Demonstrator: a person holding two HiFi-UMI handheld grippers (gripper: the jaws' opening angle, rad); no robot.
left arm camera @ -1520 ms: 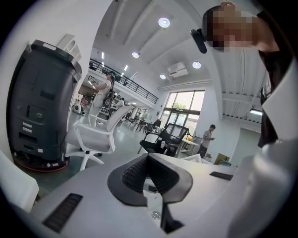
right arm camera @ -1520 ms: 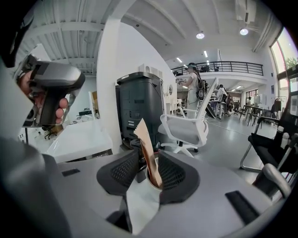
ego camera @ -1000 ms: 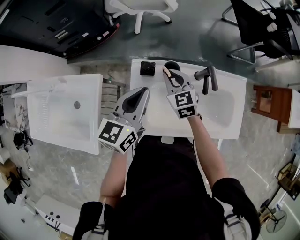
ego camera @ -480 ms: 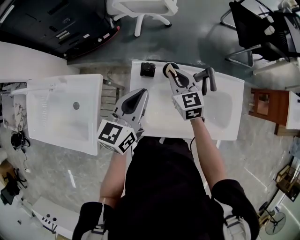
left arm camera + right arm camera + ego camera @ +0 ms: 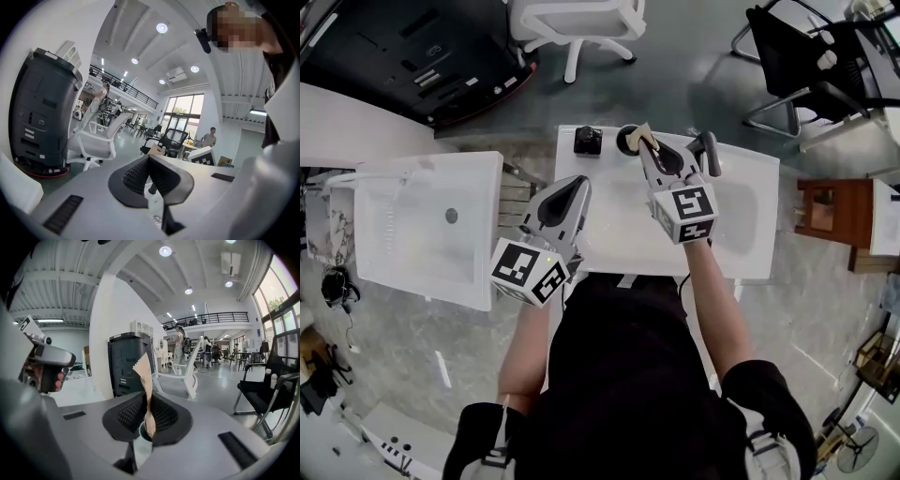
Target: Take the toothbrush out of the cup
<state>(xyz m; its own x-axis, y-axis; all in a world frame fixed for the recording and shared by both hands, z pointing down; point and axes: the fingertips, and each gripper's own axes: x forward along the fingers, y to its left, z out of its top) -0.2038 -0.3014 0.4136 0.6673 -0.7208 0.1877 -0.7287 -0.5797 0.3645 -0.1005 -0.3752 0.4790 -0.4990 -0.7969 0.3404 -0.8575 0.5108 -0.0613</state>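
My right gripper (image 5: pixel 652 148) is shut on a toothbrush in a tan paper wrapper (image 5: pixel 645 133), at the back of the white sink counter (image 5: pixel 619 234). In the right gripper view the toothbrush (image 5: pixel 144 376) stands upright between the pads of the right gripper (image 5: pixel 147 411). Its lower end hangs at the mouth of the dark-rimmed cup (image 5: pixel 140 444). In the head view the cup (image 5: pixel 625 141) sits just left of the jaw tips. My left gripper (image 5: pixel 577 185) hovers over the counter's left part, shut and holding nothing (image 5: pixel 150 171).
A small black box (image 5: pixel 587 141) stands left of the cup. A dark faucet (image 5: pixel 706 152) rises right of my right gripper, beside the basin (image 5: pixel 741 216). A second white sink unit (image 5: pixel 427 225) stands further left. Office chairs stand on the floor beyond.
My right gripper has risen with the toothbrush, drawing it up out of the cup. The left gripper has hardly moved.
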